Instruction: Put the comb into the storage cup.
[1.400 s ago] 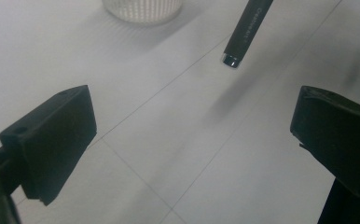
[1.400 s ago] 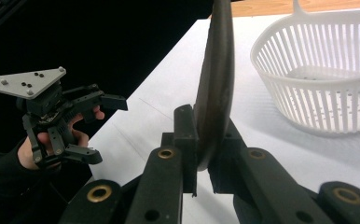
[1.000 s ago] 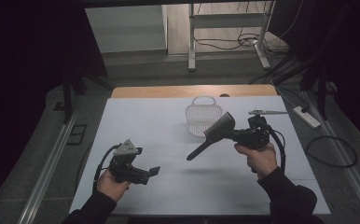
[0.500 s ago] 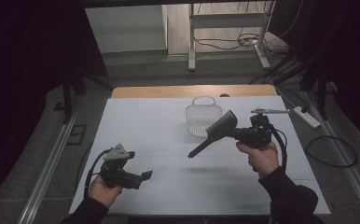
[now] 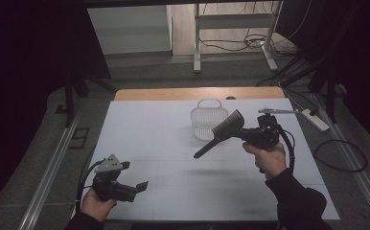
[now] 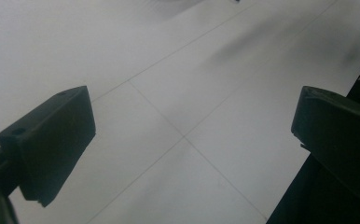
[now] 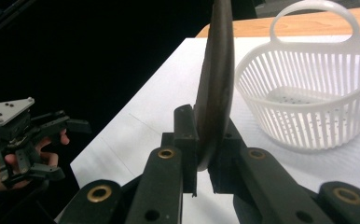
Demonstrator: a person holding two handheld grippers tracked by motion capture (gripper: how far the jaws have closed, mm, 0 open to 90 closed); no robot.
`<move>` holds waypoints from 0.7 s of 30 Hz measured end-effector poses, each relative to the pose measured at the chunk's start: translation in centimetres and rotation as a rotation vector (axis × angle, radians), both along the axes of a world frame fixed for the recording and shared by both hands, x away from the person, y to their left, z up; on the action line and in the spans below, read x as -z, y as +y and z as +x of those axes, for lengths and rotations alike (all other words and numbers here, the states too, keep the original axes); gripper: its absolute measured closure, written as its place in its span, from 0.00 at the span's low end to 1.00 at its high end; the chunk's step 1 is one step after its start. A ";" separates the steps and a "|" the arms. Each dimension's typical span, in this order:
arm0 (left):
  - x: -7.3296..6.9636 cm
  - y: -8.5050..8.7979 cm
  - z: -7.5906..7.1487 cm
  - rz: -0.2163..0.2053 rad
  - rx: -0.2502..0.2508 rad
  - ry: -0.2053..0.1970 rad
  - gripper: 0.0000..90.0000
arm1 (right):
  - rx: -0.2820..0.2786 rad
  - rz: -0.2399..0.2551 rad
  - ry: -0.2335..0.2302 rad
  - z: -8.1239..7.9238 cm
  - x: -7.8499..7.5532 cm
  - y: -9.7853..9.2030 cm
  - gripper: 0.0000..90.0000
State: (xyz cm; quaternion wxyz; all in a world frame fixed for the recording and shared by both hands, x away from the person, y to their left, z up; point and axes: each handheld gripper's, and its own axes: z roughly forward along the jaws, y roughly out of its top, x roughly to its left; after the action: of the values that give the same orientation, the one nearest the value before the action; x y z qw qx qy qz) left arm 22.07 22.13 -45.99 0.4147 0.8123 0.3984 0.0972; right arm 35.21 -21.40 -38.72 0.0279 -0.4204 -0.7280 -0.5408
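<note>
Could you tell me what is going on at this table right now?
A person holds a gripper in each hand. The right gripper is clamped on a dark comb, held in the air beside a white plastic basket that looks empty. The left gripper is open and holds nothing, near the front left edge of the white table.

White-covered table [image 5: 173, 143], faintly gridded, wooden strip along far edge. White slatted basket [image 5: 207, 122] resting directly on top, just beyond and beside right-hand jaws, well apart from left-hand jaws.
</note>
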 end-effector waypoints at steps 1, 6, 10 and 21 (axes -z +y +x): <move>0.0 0.1 -0.1 0.003 -0.001 0.000 0.00 | 0.003 0.000 -0.001 0.1 0.0 0.0 0.92; -0.1 0.6 -0.8 0.016 -0.019 -0.005 0.00 | 0.032 -0.003 -0.002 0.5 -0.1 -0.3 0.92; 0.0 1.1 -1.3 0.017 -0.031 -0.006 0.00 | 0.039 0.016 0.007 0.9 -0.2 -0.3 0.92; 0.0 2.0 -2.1 0.024 -0.061 -0.013 0.00 | 0.060 0.028 0.018 2.3 -1.1 -0.5 0.92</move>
State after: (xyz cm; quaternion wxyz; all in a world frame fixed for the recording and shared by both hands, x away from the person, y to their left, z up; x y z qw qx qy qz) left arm 19.99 24.10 -45.97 0.4044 0.8040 0.4190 0.1201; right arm 37.49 -21.90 -37.59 0.0243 -0.4464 -0.7072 -0.5476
